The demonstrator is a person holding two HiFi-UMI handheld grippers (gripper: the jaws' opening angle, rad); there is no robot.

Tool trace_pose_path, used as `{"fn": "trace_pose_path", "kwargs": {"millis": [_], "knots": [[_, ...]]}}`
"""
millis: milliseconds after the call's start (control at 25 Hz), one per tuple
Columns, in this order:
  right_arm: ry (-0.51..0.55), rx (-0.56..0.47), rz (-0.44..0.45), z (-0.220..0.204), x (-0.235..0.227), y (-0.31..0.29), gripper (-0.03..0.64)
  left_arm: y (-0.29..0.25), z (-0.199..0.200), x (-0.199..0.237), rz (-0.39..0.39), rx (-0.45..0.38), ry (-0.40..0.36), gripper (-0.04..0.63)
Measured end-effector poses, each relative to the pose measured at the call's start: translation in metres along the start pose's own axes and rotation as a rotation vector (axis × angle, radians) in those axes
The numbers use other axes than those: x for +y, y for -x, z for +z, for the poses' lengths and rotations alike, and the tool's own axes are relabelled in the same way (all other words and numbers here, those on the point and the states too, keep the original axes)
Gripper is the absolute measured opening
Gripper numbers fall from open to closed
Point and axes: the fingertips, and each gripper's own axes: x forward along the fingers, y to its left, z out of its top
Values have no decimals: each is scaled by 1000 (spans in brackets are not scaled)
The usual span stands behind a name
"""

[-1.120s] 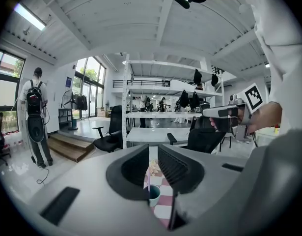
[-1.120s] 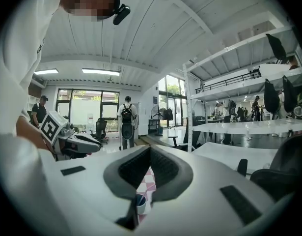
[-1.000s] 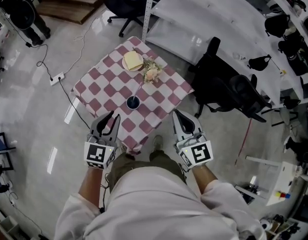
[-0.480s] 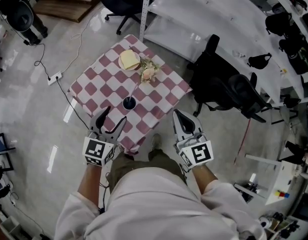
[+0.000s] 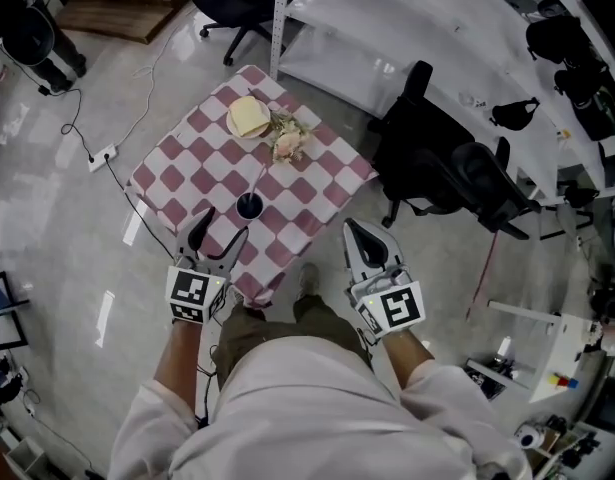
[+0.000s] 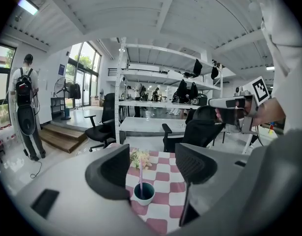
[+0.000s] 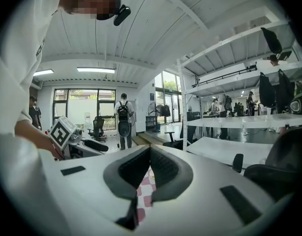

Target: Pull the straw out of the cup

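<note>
The left gripper's [image 6: 151, 167] jaws are opening and now stand wide apart, with nothing pressed by either pad. Seen through the gap, ahead of the tips and below them, is the dark cup [image 6: 144, 193], and the pale straw [image 6: 140, 175] rises upright from it. The straw is still seated in the cup and neither jaw touches it. I judge this as the approach stage: the jaws are being spread to take the straw, and the gripper has yet to close the distance before any pull can begin.

The right gripper's [image 7: 150, 156] jaws are together, tip against tip, with nothing between them. It hangs off the near edge of the checked table [image 5: 177, 183], apart from the cup.

Beyond the cup, farther from the left jaws, lie a small bunch of flowers [image 5: 287, 140] and a plate of bread [image 5: 247, 118].

A second ago the left jaws were nearly closed and the cup sat farther ahead of them. Now they are spread and the cup lies just beyond the tips. The right gripper looks unchanged.
</note>
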Motion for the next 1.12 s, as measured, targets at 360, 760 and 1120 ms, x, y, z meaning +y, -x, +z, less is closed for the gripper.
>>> {"fn": "trace_pose_path", "kwargs": {"millis": [360,760,1120], "knots": [[1,17,-29,-5,-14,10,5,-41,-35,8,-13,84,10,285],[7,37,-67,-10,-31,20,5,-87,-93,21,-17,219,44,285],[3,66,-108,-19,-47,30,5,-124,-129,32,-24,309,39,285]]}}
